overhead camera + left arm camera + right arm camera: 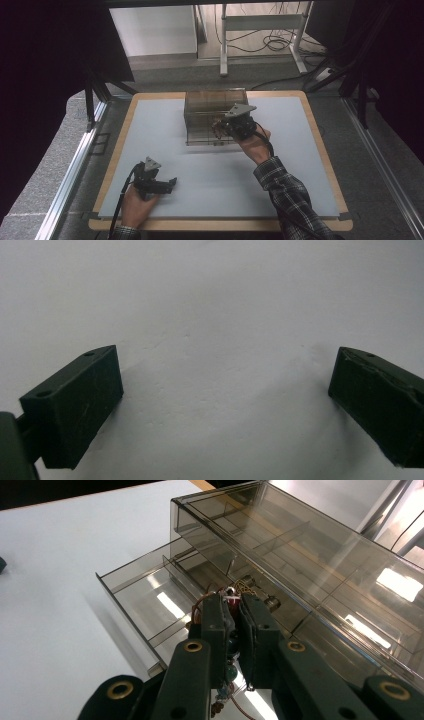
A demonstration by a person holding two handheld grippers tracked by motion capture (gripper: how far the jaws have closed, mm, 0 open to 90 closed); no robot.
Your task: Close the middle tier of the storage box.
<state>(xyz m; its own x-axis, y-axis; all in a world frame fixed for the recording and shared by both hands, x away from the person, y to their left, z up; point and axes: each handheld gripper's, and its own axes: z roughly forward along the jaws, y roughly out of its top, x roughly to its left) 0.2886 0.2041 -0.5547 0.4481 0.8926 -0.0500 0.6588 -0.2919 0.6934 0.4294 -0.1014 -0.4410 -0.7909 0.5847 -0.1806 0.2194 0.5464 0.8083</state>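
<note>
My left claw lies low at about 7 o'clock on the table, jaws spread wide and holding nothing. In the left gripper view the two black jaws stand far apart over bare pale surface.

My right claw is up near the middle, toward 12 o'clock, at the front of a smoky clear drawer box. The box is see-through brown plastic with thin dividers inside, and its lower drawer is pulled out toward me, open on top and split by low walls.

In the right gripper view my jaws are pinched nearly together on a beaded string. I see dark green beads between the jaws, a red bit and some small metal links or charms at the tips, and thin brownish wire or cord looping at 10 o'clock of the tips. More beads hang below the jaws.

Most of the string is hidden by the jaws, so I cannot tell its length or whether the far end rests in the drawer. From the high view the string is too small to make out.
</note>
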